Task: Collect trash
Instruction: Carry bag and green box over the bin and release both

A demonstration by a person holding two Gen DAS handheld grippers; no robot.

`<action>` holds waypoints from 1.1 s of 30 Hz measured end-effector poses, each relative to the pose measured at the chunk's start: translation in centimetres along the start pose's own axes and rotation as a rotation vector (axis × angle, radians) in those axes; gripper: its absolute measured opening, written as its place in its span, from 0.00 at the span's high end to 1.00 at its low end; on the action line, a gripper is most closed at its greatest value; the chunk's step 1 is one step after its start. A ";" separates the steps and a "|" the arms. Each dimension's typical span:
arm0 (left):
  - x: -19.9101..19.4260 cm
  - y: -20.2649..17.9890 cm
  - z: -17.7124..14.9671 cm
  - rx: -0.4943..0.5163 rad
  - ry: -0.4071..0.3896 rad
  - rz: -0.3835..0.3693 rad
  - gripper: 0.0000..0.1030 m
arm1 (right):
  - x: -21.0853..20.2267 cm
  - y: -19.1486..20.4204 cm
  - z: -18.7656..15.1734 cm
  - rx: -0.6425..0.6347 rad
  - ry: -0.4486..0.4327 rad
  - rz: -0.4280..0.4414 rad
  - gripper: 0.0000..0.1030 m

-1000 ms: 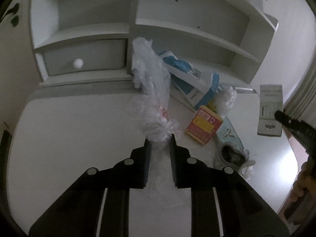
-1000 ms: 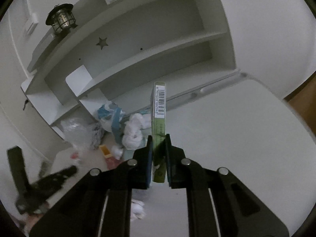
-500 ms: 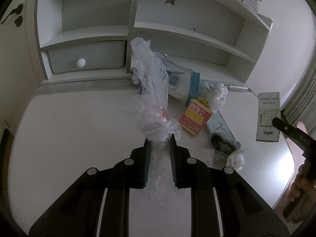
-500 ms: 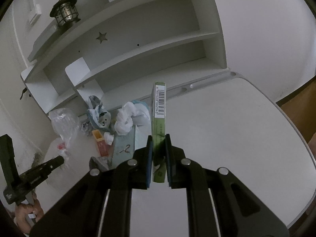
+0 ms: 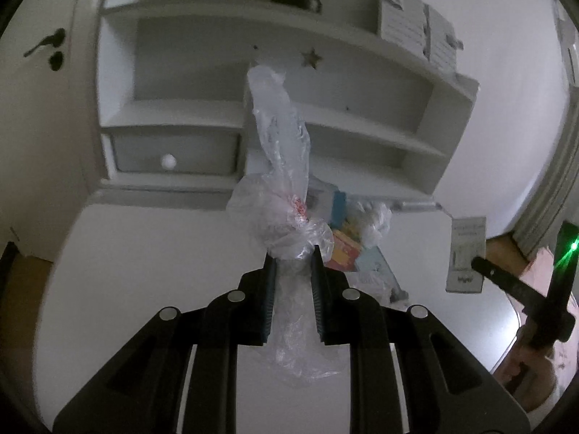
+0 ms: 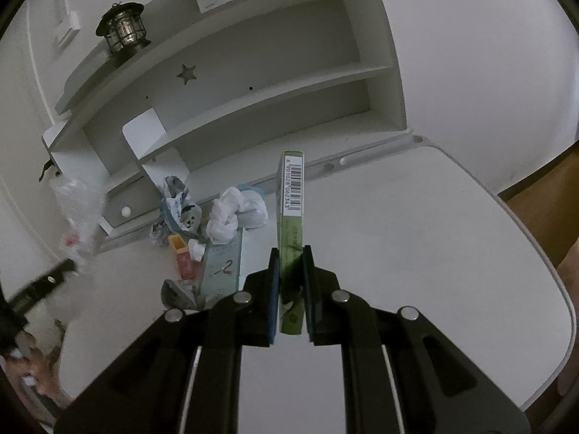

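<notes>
My left gripper [image 5: 291, 253] is shut on a clear plastic bag [image 5: 280, 166] and holds it up above the white desk [image 5: 144, 271]. My right gripper [image 6: 291, 253] is shut on a flat green box [image 6: 291, 195] with a barcode, held edge-up over the desk [image 6: 416, 253]. That box shows in the left wrist view [image 5: 466, 253] at the right. A trash pile lies by the shelf: crumpled white tissue [image 6: 235, 213], a red-yellow carton [image 6: 182, 258], a pale teal box [image 6: 222, 267], a blue-white wrapper [image 6: 179, 206].
A white shelf unit [image 6: 253, 83] with a knobbed drawer [image 5: 173, 153] stands at the desk's back. A lantern [image 6: 123, 32] sits on top. The desk's rounded right edge [image 6: 542, 264] drops to a wooden floor.
Both grippers have pulled back and risen from the desk. The bag has lifted off the trash pile with the left gripper. The green box stays in the right gripper.
</notes>
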State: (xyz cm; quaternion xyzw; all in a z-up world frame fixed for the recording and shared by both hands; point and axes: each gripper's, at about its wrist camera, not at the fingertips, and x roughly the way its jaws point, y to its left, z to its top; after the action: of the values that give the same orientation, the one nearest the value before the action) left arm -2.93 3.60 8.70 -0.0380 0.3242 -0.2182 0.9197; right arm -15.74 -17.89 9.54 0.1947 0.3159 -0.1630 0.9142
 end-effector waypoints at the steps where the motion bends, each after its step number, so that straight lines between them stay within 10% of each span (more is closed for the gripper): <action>1: -0.3 0.2 0.1 -0.003 -0.003 0.007 0.83 | 0.0 -0.1 0.0 0.003 0.000 0.001 0.88; 9: 0.7 -2.7 -0.7 0.055 0.050 -0.016 0.83 | -0.9 -2.2 -0.6 0.064 0.022 0.046 0.88; 19: 0.8 -26.1 -4.9 0.428 0.128 -0.434 0.83 | -15.5 -15.6 0.0 0.133 -0.082 -0.062 0.88; 26: 3.0 -42.6 -16.9 0.677 0.391 -0.712 0.83 | -21.6 -30.3 -7.0 0.289 0.047 -0.304 0.88; 33: 14.2 -48.3 -32.4 0.745 0.824 -0.653 0.83 | -12.9 -42.1 -18.8 0.482 0.417 -0.350 0.88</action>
State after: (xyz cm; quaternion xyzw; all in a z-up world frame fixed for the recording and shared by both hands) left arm -31.07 -43.70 -14.81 0.2742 0.5252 -0.5817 0.5573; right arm -52.76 -43.65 -6.41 0.3767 0.4767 -0.3437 0.7161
